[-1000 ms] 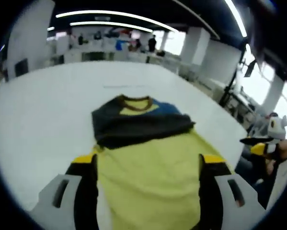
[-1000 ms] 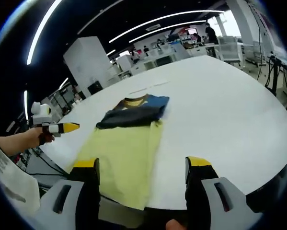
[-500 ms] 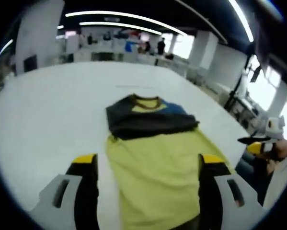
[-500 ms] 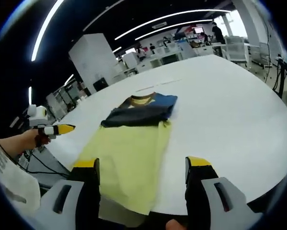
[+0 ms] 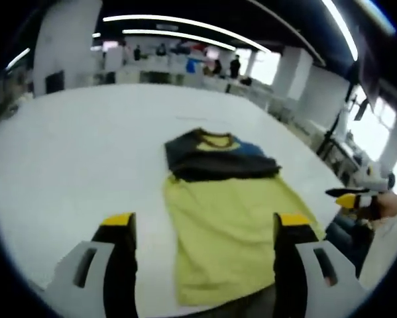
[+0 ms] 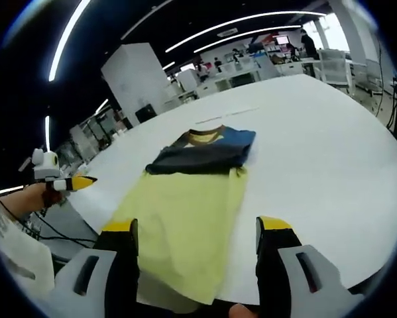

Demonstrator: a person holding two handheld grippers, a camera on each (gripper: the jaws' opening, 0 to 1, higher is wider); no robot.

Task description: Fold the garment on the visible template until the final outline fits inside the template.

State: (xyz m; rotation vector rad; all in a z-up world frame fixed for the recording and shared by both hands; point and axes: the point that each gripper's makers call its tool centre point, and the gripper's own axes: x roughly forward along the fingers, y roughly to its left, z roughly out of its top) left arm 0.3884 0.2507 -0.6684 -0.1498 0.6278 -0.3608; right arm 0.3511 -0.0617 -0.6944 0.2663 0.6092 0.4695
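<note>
A yellow shirt (image 5: 228, 225) lies flat on the white table (image 5: 85, 152), its dark sleeves (image 5: 221, 165) folded across the chest below a yellow-brown collar, with a blue patch beside it. Its hem reaches the table's near edge. My left gripper (image 5: 201, 228) hovers open above the hem with nothing between its jaws. In the right gripper view the same shirt (image 6: 181, 218) runs toward me, and my right gripper (image 6: 196, 235) is open and empty over its lower part. The right gripper (image 5: 360, 195) shows at the right edge of the left view; the left gripper (image 6: 62, 182) shows at the left of the right view.
The table (image 6: 317, 152) is wide and round-edged, with bare white surface on both sides of the shirt. A faint thin line (image 5: 188, 119) is marked on it beyond the collar. Desks, pillars and people stand far behind. A person's sleeve (image 6: 12, 265) is at the lower left.
Both cameras have pulled back and shifted, so the shirt looks smaller and farther in the left view. The shirt lies as before and both grippers stay open.
</note>
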